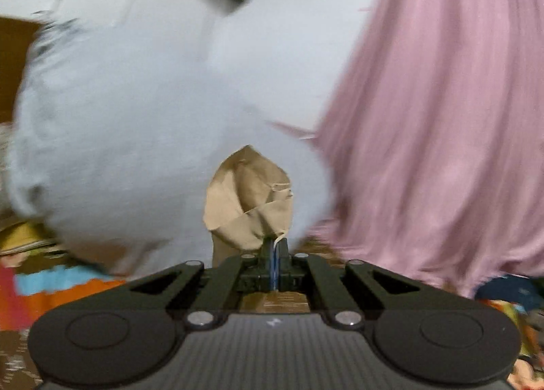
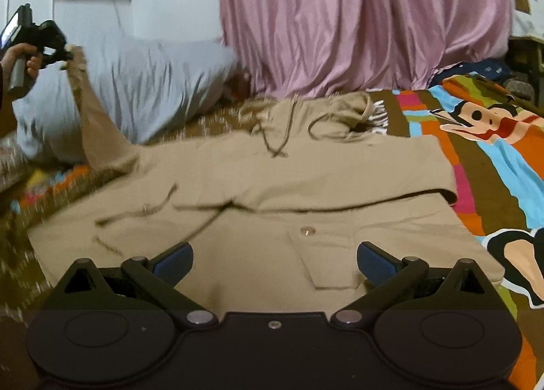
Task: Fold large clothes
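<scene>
Jacket (image 2: 258,186): beige, hooded, spread flat on the bed (image 2: 482,165) over a bright cartoon sheet, hood and drawstrings toward twelve o'clock in the right wrist view, hem and a buttoned flap pocket (image 2: 323,254) toward six. Long axis from six to twelve, body just ahead of and below the right gripper (image 2: 273,262). Right gripper empty, jaws spread wide, blue pads clear of the cloth on either side of the pocket.

One sleeve (image 2: 86,111) pulled up off the bed toward ten o'clock, taut, its cuff pinched in the left gripper (image 2: 66,56), gripped by a hand (image 2: 23,62) at the frame's left edge. From the left wrist view, left gripper (image 1: 274,254) fully closed on a bunched fold of beige cuff (image 1: 248,199), pale blue pillow (image 1: 136,118) behind it, pink curtain (image 1: 442,118) toward two o'clock.

Judged: sleeve fold in hand, early in the task. Lifted sleeve lay well to the nine o'clock side of the body, so its path across ran toward three o'clock, over the chest. Left hand the nearer one for that; right closer to the hem. Risk judged: the sleeve twisting as it came over.
</scene>
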Demonstrator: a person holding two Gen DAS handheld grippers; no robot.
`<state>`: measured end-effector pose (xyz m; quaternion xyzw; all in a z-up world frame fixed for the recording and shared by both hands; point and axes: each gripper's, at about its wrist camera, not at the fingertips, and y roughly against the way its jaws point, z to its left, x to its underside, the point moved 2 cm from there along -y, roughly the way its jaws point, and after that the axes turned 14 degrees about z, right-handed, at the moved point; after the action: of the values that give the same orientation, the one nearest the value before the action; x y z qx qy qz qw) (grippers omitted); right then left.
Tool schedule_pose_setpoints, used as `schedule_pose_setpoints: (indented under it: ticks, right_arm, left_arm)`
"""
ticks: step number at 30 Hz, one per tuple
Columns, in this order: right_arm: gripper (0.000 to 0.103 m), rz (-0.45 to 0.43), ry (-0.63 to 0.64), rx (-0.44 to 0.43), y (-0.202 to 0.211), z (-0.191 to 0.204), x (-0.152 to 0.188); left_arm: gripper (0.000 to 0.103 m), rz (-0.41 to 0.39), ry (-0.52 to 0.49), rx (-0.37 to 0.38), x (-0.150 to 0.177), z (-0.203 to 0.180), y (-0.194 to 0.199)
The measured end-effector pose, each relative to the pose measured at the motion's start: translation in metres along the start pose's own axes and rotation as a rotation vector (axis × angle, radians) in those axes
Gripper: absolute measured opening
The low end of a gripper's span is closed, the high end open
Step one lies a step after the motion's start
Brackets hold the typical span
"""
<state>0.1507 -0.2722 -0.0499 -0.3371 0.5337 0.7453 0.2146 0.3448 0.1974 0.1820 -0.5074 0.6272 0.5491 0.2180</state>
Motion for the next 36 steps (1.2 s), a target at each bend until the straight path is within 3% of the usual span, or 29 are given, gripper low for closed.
schedule_pose_setpoints:
  ticks: [3,7,14,17,21,24,25,26,28,30,33,36]
  right_arm:
    - [0.102,-0.029,-0.054,-0.025,0.008,-0.008,-0.005]
    - [0.102,-0.051,-0.115,-0.015,0.022,-0.018,-0.012]
    - [0.102,-0.094,-0.234,0.137,0.055,-0.05,-0.023]
    - [0.102,-0.065,-0.301,0.185,0.06,-0.074,-0.024]
    - [0.102,-0.061,-0.394,0.234,0.064,-0.103,-0.022]
    - [0.102,-0.058,-0.445,0.242,0.063,-0.115,-0.021]
    - [0.102,-0.056,-0.449,0.245,0.063,-0.116,-0.021]
    - [0.102,-0.053,-0.449,0.246,0.062,-0.116,-0.02]
    - [0.102,-0.045,-0.444,0.245,0.06,-0.114,-0.019]
    - [0.102,-0.033,-0.436,0.243,0.056,-0.113,-0.019]
    - [0.102,-0.011,-0.432,0.243,0.049,-0.11,-0.017]
    - [0.102,-0.004,-0.424,0.231,0.043,-0.108,-0.015]
  left_arm:
    - [0.0,0.01,-0.088,0.093,0.01,-0.062,0.004]
    - [0.0,0.074,-0.209,0.18,0.051,-0.136,-0.008]
    - [0.0,0.305,-0.282,0.296,0.173,-0.212,-0.057]
    - [0.0,0.404,-0.309,0.319,0.231,-0.23,-0.067]
    - [0.005,0.562,-0.338,0.358,0.287,-0.223,-0.072]
    - [0.015,0.639,-0.38,0.403,0.303,-0.214,-0.064]
    - [0.032,0.651,-0.393,0.421,0.305,-0.211,-0.06]
    - [0.059,0.648,-0.4,0.434,0.304,-0.205,-0.054]
    - [0.077,0.602,-0.403,0.443,0.294,-0.192,-0.041]
    - [0.077,0.57,-0.422,0.437,0.282,-0.179,-0.033]
    - [0.077,0.527,-0.425,0.307,0.258,-0.149,-0.032]
    - [0.077,0.49,-0.375,0.123,0.237,-0.103,-0.045]
